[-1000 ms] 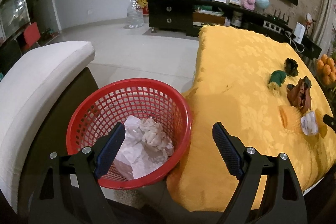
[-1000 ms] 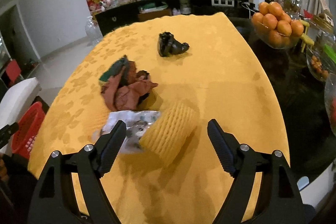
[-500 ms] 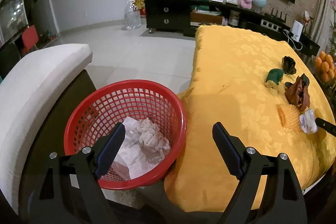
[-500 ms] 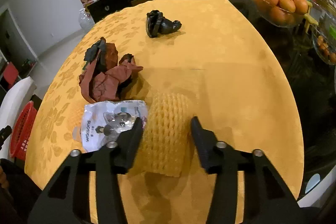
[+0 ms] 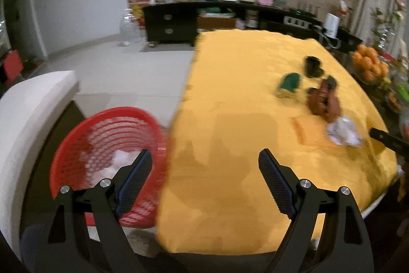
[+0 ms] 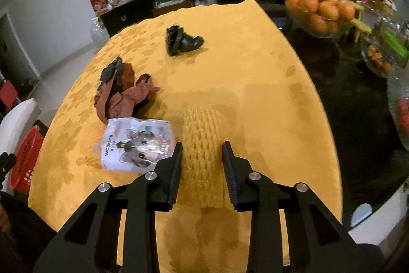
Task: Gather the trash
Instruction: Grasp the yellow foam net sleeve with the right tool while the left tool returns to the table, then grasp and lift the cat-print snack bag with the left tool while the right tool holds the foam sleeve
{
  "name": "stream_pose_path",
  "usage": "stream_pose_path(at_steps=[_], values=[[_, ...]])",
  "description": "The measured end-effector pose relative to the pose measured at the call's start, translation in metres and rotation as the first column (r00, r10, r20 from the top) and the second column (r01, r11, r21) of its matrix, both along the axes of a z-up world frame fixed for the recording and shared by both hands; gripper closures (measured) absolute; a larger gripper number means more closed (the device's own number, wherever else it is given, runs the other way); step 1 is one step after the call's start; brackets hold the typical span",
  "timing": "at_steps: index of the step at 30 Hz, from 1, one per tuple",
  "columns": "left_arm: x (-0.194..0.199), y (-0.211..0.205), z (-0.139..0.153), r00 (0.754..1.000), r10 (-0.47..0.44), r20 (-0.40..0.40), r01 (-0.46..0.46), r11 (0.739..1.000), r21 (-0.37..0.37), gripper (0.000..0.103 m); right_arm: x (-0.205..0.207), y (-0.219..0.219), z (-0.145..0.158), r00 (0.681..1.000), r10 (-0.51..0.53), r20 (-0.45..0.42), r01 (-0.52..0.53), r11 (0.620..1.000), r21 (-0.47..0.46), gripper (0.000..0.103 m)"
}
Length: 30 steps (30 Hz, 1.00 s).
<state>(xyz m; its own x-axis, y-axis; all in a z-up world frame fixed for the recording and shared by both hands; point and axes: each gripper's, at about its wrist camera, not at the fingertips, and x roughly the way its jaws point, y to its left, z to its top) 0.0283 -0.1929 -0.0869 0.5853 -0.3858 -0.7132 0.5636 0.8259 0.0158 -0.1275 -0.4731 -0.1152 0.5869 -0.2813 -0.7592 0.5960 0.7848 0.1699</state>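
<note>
Yellow foam fruit net [image 6: 203,157] clamped between pads of right gripper [image 6: 202,165], resting on yellow tablecloth [image 6: 255,99]; jaws just closed onto it. Remaining beside net: white printed pouch [image 6: 138,142], brown wrapper [image 6: 122,96], black wad [image 6: 182,41] beyond. Left gripper [image 5: 204,181] wide open, empty. Red basket [image 5: 84,134] past the pouch side, off the table edge, holding white paper. Judged roughly midway.
</note>
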Motion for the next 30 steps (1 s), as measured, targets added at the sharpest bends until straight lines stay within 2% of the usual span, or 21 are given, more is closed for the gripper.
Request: stream_pose_path(at_steps=[6, 13, 20, 27, 29, 30], values=[[-0.021, -0.058, -0.004, 0.989, -0.142, -0.035, 0.142, 0.990, 0.021, 0.021, -0.010, -0.008, 0.003, 0.999, -0.040, 0.011, 0.040, 0.999, -0.003, 0.073], [-0.037, -0.128, -0.007, 0.959, -0.271, -0.080, 0.272, 0.962, 0.013, 0.021, -0.020, -0.020, 0.004, 0.997, -0.077, 0.030, 0.076, 0.997, 0.022, 0.073], [-0.037, -0.177, -0.025, 0.930, -0.327, -0.166, 0.334, 0.942, 0.014, 0.021, -0.030, -0.030, 0.004, 0.993, -0.109, 0.050, 0.106, 0.993, 0.049, 0.073], [-0.039, -0.209, -0.049, 0.905, -0.358, -0.230, 0.373, 0.927, 0.026, 0.022, -0.039, -0.041, 0.001, 0.988, -0.143, 0.059, 0.137, 0.987, 0.088, 0.073], [-0.041, -0.212, -0.052, 0.902, -0.365, -0.229, 0.380, 0.925, 0.020, 0.026, -0.039, -0.043, 0.000, 0.988, -0.147, 0.058, 0.140, 0.985, 0.098, 0.073], [-0.042, -0.213, -0.053, 0.899, -0.372, -0.231, 0.386, 0.922, 0.019, 0.035, -0.040, -0.044, 0.000, 0.987, -0.148, 0.058, 0.142, 0.985, 0.102, 0.073]])
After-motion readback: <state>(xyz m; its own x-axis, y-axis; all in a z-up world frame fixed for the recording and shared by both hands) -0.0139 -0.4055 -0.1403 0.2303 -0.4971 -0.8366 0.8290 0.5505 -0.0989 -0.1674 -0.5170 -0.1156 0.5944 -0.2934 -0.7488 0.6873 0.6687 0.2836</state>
